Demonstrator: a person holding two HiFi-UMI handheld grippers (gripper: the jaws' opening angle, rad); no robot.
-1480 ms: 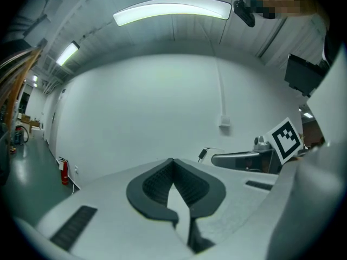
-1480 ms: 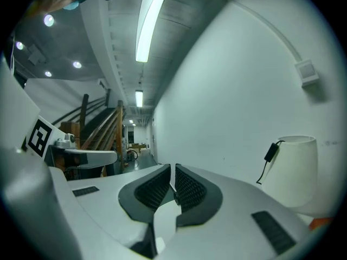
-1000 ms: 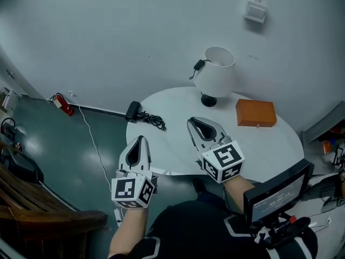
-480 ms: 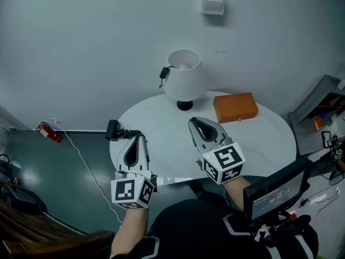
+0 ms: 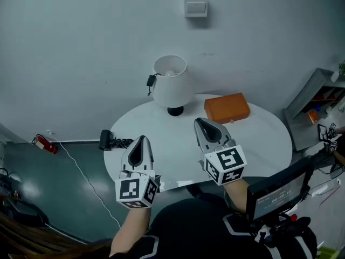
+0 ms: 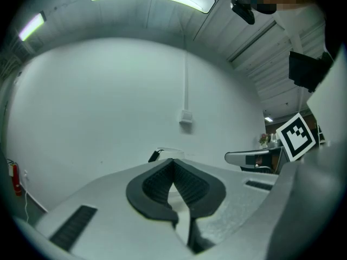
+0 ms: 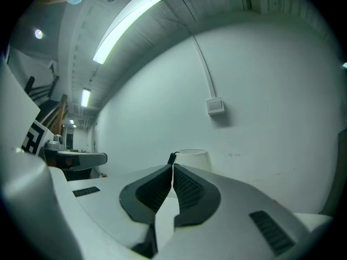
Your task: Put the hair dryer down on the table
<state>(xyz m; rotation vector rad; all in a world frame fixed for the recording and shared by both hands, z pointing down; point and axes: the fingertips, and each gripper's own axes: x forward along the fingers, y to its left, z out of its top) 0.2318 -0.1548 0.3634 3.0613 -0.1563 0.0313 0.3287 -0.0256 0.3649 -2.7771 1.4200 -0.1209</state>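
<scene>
A black hair dryer (image 5: pixel 105 140) with its bundled cord lies at the left edge of the round white table (image 5: pixel 259 139), apart from both grippers. My left gripper (image 5: pixel 141 143) hovers over the table's near left rim, shut and empty. In its own view the left gripper (image 6: pixel 173 161) has its ribbed pads meeting at the tips. My right gripper (image 5: pixel 204 124) hangs over the table's near middle, also shut with nothing in it. The right gripper (image 7: pixel 172 168) points level toward the wall in its own view.
A white lamp (image 5: pixel 171 82) and an orange box (image 5: pixel 226 107) stand at the table's far side. A wall box (image 5: pixel 195 7) hangs above them. A red extinguisher (image 5: pixel 45 144) and a cable lie on the floor at left. A screen (image 5: pixel 277 190) sits near my right arm.
The view has swung to the right: the lamp, box and hair dryer have slid leftward in the picture. Both grippers travelled with it and stay shut and empty.
</scene>
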